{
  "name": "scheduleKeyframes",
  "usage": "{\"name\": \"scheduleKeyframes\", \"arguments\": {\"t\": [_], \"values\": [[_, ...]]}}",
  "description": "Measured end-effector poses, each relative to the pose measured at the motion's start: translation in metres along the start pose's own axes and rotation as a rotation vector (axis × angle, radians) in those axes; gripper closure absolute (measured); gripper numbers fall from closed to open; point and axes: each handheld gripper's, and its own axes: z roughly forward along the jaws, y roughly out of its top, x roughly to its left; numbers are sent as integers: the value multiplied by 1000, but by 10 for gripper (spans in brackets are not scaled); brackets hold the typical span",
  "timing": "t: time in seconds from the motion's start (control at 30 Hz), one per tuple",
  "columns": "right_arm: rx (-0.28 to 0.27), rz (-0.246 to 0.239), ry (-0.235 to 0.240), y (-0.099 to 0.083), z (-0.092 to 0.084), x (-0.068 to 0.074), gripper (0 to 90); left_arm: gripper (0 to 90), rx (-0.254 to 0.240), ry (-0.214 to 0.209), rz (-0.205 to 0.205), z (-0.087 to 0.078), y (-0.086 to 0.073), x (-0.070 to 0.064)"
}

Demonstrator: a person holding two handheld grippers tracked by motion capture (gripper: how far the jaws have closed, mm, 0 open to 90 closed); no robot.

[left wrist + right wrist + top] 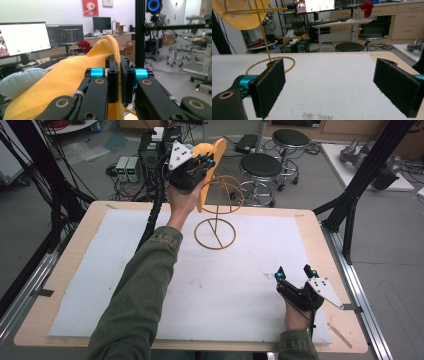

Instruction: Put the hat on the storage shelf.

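Observation:
A yellow fabric cap is held up in the air at the far side of the table, beside the top ring of a thin wire stand. My left gripper is shut on the cap's edge. In the left gripper view the jaws pinch the yellow cloth at my left gripper, and a pale blue part shows at the left. My right gripper rests near the table's front right, open with nothing in it. In the right gripper view my right gripper faces the stand, with the cap over its upper ring.
A white foam sheet covers the wooden table. Black frame posts stand at the right and left edges. Two black stools and several electronics boxes sit on the floor beyond the far edge.

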Motion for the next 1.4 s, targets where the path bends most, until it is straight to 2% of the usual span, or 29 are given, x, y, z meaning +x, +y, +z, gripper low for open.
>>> {"name": "scheduleKeyframes", "arguments": {"t": [0.17, 0.33, 0.4, 0.6, 0.67, 0.77, 1.0, 1.17, 1.4], "values": [[0, 9, 0, 0, 0, 0, 95, 862, 44, -46, 77, 14, -1, -22], [1, 17, 1, 0, 0, -1, 95, 862, 107, -106, 123, 26, -12, -43], [3, 17, 1, 0, 0, -1, 95, 862, 145, -127, 165, 31, -18, -52], [2, 22, -1, 0, 0, -2, 95, 861, 204, -172, 202, 39, -30, -68], [3, 24, 0, 0, 0, -2, 95, 860, 224, -195, 188, 40, -33, -70], [7, 26, 2, 0, 0, -2, 95, 860, 247, -220, 199, 42, -38, -73], [10, 35, -1, 0, 1, -2, 95, 861, 320, -261, 284, 45, -48, -82], [10, 29, 0, 0, 0, -2, 95, 861, 352, -286, 288, 46, -53, -83], [9, 32, -1, 0, 1, -3, 95, 861, 411, -331, 322, 46, -60, -87]]}}
